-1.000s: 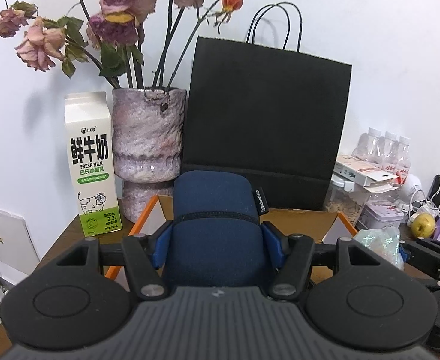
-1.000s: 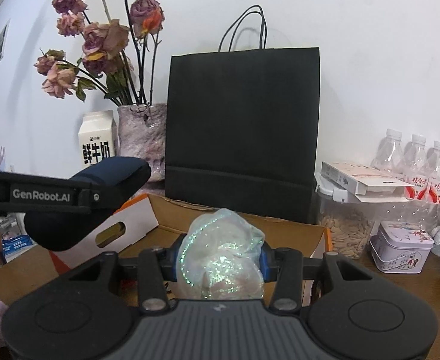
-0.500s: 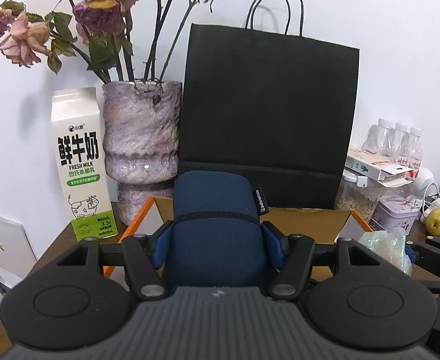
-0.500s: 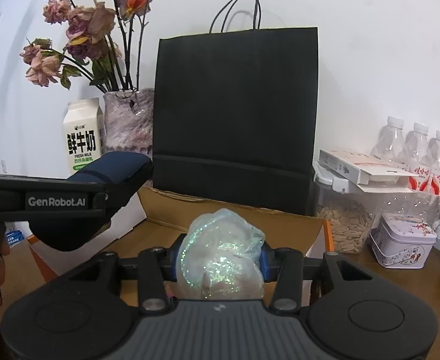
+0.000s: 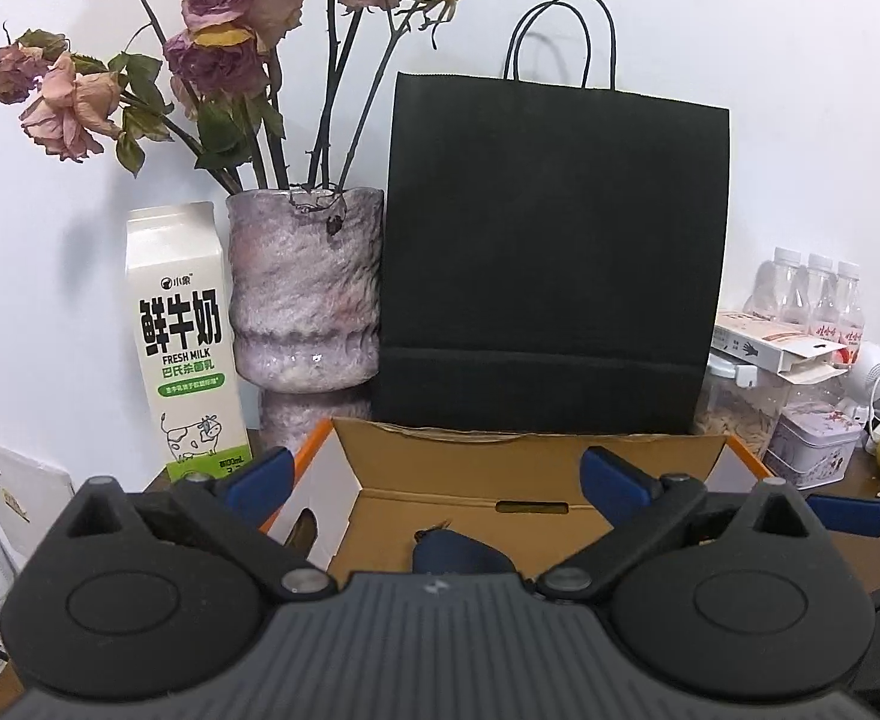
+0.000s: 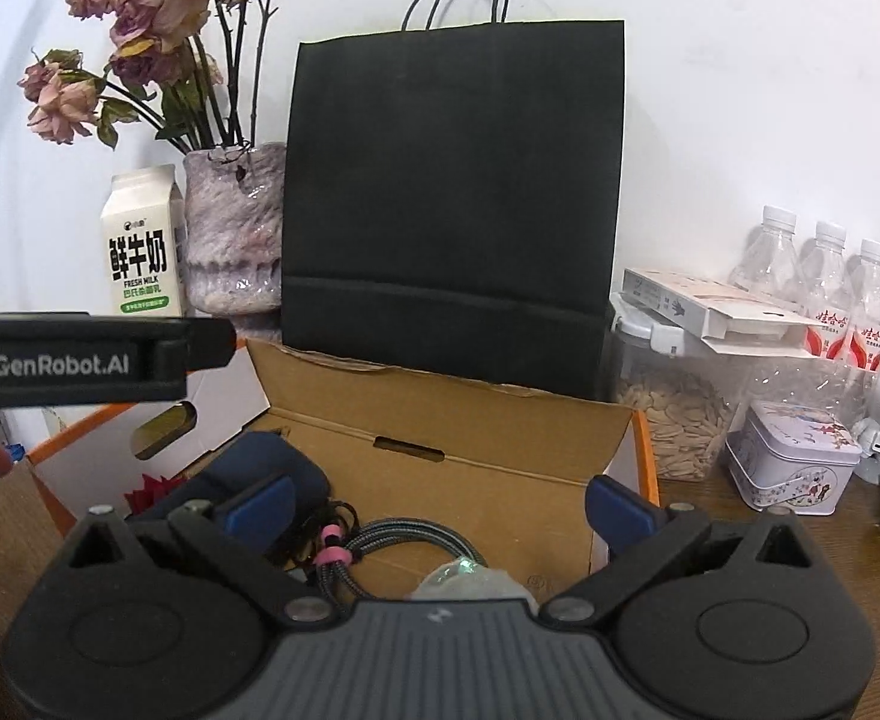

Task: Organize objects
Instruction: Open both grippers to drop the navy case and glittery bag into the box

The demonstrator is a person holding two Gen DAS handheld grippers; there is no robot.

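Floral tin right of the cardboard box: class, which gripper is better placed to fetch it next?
Probably the right gripper: the tin stands close on its side, while the left gripper sits farther left. Both jaws are opening, nothing held between them.

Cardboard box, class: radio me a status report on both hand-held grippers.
Left hand-held gripper and right hand-held gripper opening, empty. Navy pouch and glittery bundle in cardboard box. Nothing blocking.

Black bag (image 5: 554, 252); navy pouch (image 6: 248, 474); mottled pink-grey vase (image 5: 305, 294)
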